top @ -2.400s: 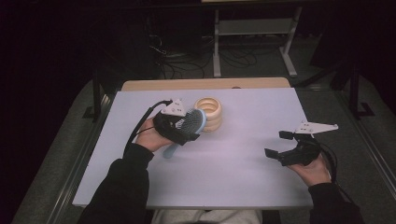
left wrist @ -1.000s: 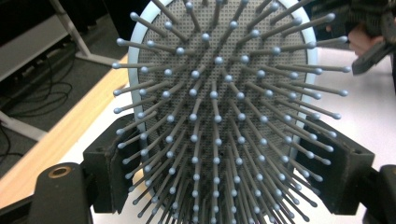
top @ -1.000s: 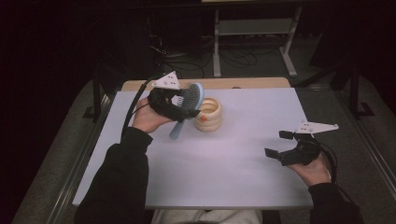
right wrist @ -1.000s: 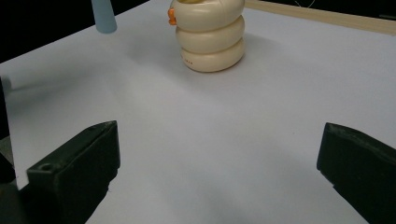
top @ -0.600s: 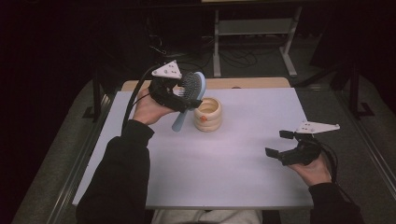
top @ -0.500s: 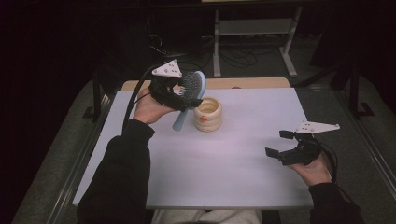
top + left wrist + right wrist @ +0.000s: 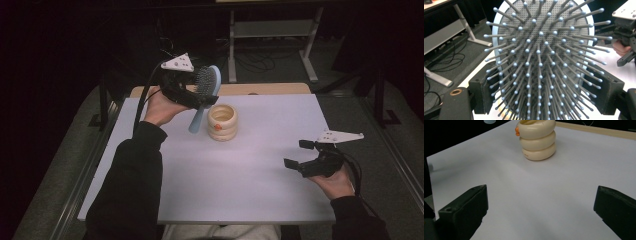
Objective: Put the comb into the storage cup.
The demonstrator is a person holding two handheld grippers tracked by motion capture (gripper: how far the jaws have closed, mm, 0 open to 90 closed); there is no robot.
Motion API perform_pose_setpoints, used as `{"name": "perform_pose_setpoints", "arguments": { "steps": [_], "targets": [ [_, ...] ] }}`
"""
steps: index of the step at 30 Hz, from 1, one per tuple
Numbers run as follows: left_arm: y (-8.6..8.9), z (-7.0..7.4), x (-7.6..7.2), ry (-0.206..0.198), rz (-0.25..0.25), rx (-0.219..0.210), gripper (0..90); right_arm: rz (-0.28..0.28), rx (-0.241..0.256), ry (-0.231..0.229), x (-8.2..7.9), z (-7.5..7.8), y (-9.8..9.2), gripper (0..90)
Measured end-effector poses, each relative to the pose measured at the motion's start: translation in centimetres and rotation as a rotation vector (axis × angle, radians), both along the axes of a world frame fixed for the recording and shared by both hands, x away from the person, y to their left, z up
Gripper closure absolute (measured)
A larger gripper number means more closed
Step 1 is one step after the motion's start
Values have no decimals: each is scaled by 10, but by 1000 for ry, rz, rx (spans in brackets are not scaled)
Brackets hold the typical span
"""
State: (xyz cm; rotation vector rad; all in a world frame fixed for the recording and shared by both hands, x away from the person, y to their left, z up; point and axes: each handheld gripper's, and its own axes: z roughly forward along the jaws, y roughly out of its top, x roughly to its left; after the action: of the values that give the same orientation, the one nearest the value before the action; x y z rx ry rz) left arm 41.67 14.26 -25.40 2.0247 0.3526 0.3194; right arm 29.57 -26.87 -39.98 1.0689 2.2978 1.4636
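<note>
My left gripper (image 7: 197, 97) is shut on a light blue hairbrush (image 7: 204, 95), held in the air above the table's far left, just left of a cream ribbed cup (image 7: 222, 121). The brush head points up and its handle slants down toward the table. In the left gripper view the grey bristle pad (image 7: 541, 57) sits between both jaws, bristles facing the camera. My right gripper (image 7: 300, 156) rests open near the table's right edge, nothing between its jaws. The right gripper view shows the cup (image 7: 536, 141), with a small orange mark on its side, standing well ahead.
The white table top (image 7: 220, 185) has a wooden strip (image 7: 260, 89) along its far edge. Behind it, on the dark floor, stand a metal shelf frame (image 7: 270, 40) and loose cables (image 7: 250, 60).
My left gripper has lifted the hairbrush up and toward the far left, from low beside the cup to above it. The right gripper has stayed put.
</note>
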Motion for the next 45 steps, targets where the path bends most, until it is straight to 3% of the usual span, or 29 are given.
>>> {"name": "perform_pose_setpoints", "arguments": {
  "steps": [14, 23, 26, 45],
  "targets": [
    [-19, 18, 19, -16, -22, -31, 198, -3, 4, 0, 0, 0, -1, 0],
    [-35, 31, 33, -22, -28, 0, 198, -3, 7, 3, 0, -1, -2, 0],
    [-38, 34, 40, -19, -27, -20, 198, -4, 8, 3, 0, 0, -2, 0],
    [-53, 10, 68, 10, -35, -56, 198, -2, 14, 3, 0, 0, -3, 0]
  ]
}}
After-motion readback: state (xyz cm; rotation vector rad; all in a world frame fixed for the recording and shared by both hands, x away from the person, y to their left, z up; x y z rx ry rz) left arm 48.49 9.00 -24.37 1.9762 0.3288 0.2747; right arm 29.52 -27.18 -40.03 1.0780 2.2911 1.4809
